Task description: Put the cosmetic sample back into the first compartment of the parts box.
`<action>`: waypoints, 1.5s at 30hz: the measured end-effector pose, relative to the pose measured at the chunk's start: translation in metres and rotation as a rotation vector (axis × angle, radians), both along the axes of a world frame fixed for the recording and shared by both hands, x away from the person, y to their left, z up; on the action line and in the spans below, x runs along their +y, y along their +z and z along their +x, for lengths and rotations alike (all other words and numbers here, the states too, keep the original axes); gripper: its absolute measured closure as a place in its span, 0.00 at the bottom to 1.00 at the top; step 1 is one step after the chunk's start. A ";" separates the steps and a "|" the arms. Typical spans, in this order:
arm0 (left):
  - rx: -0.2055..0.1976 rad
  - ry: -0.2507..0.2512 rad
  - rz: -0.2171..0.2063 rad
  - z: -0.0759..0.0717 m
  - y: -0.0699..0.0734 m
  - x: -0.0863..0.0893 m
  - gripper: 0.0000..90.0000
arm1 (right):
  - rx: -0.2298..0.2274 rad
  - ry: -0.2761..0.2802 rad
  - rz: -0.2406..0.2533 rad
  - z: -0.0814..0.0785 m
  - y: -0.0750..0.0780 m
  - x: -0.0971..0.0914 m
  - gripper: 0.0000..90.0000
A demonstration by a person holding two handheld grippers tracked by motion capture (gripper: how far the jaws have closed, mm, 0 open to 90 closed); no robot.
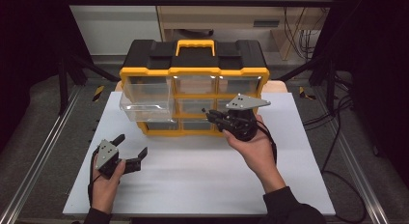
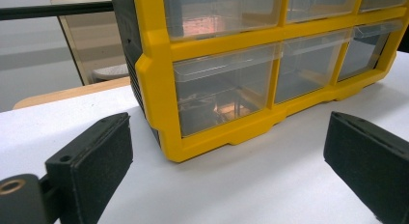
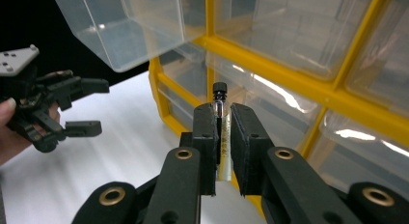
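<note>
Right now you are holding a small clear glass vial with a black screw cap (image 3: 219, 105) in your right gripper (image 3: 223, 132), in front of a yellow-framed organiser cabinet with a black top and clear plastic drawers (image 1: 193, 96) standing at the back of the white counter (image 1: 202, 175). One clear drawer at the cabinet's upper left (image 1: 144, 101) is pulled out and hanging open, apparently empty, and it looks like the likely place for the vial.

To do this step well, you should be keeping the vial upright and carrying it over the open drawer's front lip, well inside its walls, before letting go low, since thin glass may crack or roll if dropped from a height.

Your right gripper's jaws are standing nearly together, their pads pressing both sides of the vial's body, with the cap poking out above them. Your left gripper (image 1: 129, 147) is resting low over the counter at the left, its jaws spread wide with nothing between them, pointing toward the cabinet's lower left corner.
</note>
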State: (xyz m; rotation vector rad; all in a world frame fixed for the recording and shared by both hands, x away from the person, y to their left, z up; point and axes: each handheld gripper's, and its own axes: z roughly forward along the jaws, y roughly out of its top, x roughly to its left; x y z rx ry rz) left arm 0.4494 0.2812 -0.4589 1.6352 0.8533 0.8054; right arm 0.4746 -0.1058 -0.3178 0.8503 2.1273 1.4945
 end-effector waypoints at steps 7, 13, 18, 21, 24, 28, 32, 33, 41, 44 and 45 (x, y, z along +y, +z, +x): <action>0.001 -0.001 -0.009 0.000 0.000 0.001 0.03 | -0.017 0.005 0.020 0.000 0.011 0.002 0.90; 0.002 -0.003 -0.010 0.000 0.000 0.000 0.03 | -0.030 0.009 0.035 0.001 0.023 0.005 0.90; 0.003 -0.002 -0.010 0.000 0.000 0.001 0.03 | -0.043 0.015 0.052 0.002 0.033 0.010 0.90; 0.003 -0.002 -0.010 0.000 0.000 0.001 0.03 | -0.052 0.018 0.056 0.003 0.040 0.013 0.90; 0.003 -0.002 -0.012 0.001 0.000 0.001 0.03 | -0.061 0.022 0.065 0.003 0.047 0.014 0.90; 0.003 -0.003 -0.011 0.001 0.000 0.001 0.03 | -0.068 0.026 0.074 0.003 0.056 0.017 0.90; 0.004 -0.002 -0.011 0.001 0.000 0.001 0.03 | -0.080 0.029 0.074 0.004 0.064 0.021 0.90; 0.004 -0.002 -0.011 0.001 0.000 0.001 0.03 | -0.081 0.032 0.076 0.004 0.065 0.021 0.90; 0.004 -0.001 -0.012 0.001 0.000 0.001 0.03 | -0.091 0.040 0.091 0.006 0.076 0.027 0.90; 0.003 -0.001 -0.012 0.001 0.000 0.001 0.03 | -0.096 0.045 0.094 0.006 0.080 0.029 0.90; 0.004 -0.001 -0.012 0.001 0.000 0.001 0.03 | -0.096 0.046 0.096 0.006 0.081 0.030 0.90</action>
